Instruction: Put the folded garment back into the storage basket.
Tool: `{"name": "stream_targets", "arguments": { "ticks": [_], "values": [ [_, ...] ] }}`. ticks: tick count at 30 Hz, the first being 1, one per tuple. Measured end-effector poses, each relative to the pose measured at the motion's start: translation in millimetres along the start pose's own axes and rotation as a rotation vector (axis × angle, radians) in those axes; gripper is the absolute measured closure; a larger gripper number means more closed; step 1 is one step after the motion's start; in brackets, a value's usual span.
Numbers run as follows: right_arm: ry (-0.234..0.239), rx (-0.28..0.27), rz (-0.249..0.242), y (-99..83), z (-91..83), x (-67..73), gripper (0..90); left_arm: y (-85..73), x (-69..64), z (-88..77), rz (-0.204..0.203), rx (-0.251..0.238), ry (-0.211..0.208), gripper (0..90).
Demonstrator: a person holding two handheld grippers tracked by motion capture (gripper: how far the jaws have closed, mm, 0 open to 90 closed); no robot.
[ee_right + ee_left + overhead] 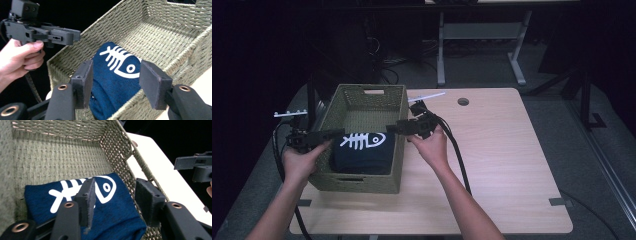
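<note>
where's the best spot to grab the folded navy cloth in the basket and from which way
Probably its thick folded edge nearest the person, coming down from above. The folded navy cloth lies flat on the floor of the woven basket, close to the near wall, so the walls block a sideways approach. The right gripper, jaws open, already sits over that end.

A woven basket (362, 107) holding a folded navy cloth (362, 152) sits on the wooden table (502, 150).

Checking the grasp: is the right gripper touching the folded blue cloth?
Apart. In the right gripper view, the right gripper hangs open above the basket rim, clear of the cloth.
</note>
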State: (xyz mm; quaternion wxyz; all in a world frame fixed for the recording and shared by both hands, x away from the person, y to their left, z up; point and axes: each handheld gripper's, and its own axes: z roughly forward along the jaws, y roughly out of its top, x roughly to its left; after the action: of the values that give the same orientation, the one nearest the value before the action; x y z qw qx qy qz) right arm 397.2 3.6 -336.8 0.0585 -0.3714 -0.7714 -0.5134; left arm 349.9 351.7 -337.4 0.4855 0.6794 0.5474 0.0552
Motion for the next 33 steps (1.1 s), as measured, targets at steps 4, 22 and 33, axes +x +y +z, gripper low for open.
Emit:
{"name": "stream_targets", "arguments": {
  "ticks": [4,22,33],
  "values": [
    [0.011,-0.013,0.005,-2.1,-11.9,-4.5,42.9,0.0,-7.2,4.6,0.0,-0.006,-0.012,45.3],
    [0.037,-0.058,0.03,-20.5,-56.5,-26.8,38.7,-0.6,-40.1,18.5,0.036,-0.011,-0.052,38.1],
    [0.022,-0.051,0.044,-31.1,-79.6,-40.4,35.9,-1.1,-65.5,30.8,0.068,-0.02,-0.082,32.0]
  ]
}}
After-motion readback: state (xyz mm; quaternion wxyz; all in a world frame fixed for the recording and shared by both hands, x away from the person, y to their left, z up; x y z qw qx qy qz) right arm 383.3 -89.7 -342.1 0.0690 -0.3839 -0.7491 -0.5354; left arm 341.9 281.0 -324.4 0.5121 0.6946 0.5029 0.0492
